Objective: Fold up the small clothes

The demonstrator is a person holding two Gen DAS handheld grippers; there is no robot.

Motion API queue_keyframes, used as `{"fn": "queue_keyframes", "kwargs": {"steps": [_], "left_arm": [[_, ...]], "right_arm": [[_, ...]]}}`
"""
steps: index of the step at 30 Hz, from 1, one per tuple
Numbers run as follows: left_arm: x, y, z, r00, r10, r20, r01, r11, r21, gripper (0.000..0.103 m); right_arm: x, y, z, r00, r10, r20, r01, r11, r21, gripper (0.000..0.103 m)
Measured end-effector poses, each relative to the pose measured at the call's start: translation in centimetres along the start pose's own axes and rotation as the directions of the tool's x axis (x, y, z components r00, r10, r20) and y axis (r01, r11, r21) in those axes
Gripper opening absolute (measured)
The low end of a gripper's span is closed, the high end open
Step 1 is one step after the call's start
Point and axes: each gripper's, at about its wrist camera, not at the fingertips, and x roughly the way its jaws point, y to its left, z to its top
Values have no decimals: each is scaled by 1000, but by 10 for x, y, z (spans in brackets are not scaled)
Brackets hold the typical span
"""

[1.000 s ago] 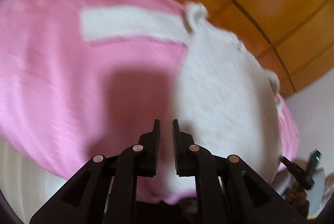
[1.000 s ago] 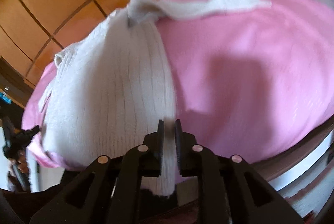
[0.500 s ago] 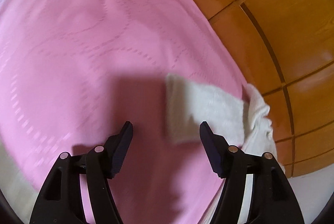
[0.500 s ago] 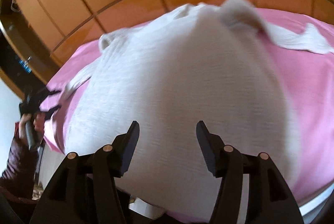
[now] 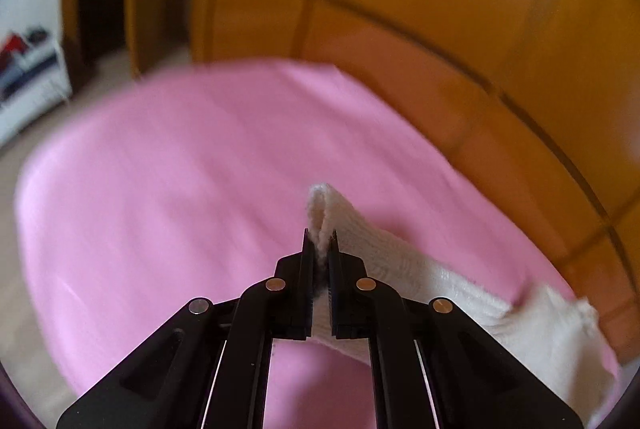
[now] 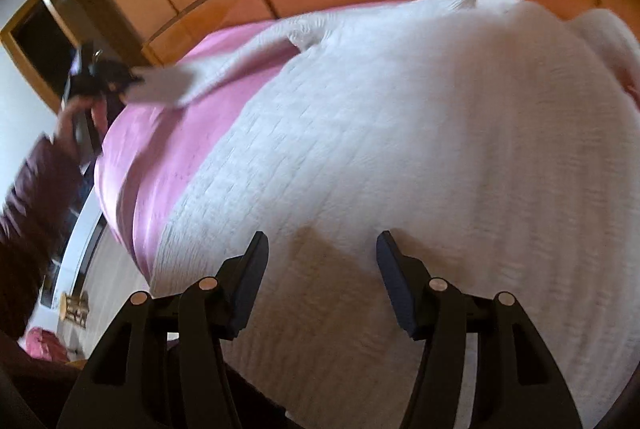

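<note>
Since half second earlier: left tool (image 5: 320, 243) has closed, now clamped on sleeve end (image 5: 326, 209) at frame centre, lifted off pink bed (image 5: 160, 189) for folding inward. Right tool (image 6: 322, 249) apart, empty, above white sweater (image 6: 400, 149) body, centre frame.

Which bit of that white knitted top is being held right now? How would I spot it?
Find the pink bed cover before the orange wooden panels. On it lies a white knitted sweater. Its sleeve stretches sideways, cuff end pinched in the left tool, unlike the flat body.
</note>
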Motion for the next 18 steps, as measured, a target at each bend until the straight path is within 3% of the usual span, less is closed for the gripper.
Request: {"fn": "queue_keyframes", "kwargs": {"steps": [2,5,8,11,13,14,17,18], "left_arm": [[-7,12,23,995,76,61,-76,997,10,4],[-1,23,40,981,170,93,-171,985,11,4],[19,19,34,985,167,51,-169,985,33,4],[33,16,5,995,79,-53,-79,997,-3,9],[29,5,-19,991,-36,-125,37,999,7,31],[24,-3,-31,986,-85,-141,89,996,19,33],[0,-29,-77,928,-288,-235,315,945,86,34],[-14,-41,-101,884,-366,-290,411,905,110,34]], "right_arm": [[8,5,2,1000,3,-6,-3,1000,-8,57],[14,8,1,1000,14,-9,-14,1000,-4,57],[17,7,2,1000,15,-12,-15,1000,-3,57],[15,6,1,1000,16,-11,-16,1000,3,57],[16,6,4,1000,11,-7,-11,1000,6,57],[15,7,4,1000,9,-4,-9,1000,8,58],[10,7,4,1000,12,5,-12,1000,22,58],[8,7,4,1000,13,6,-13,999,30,58]]}}
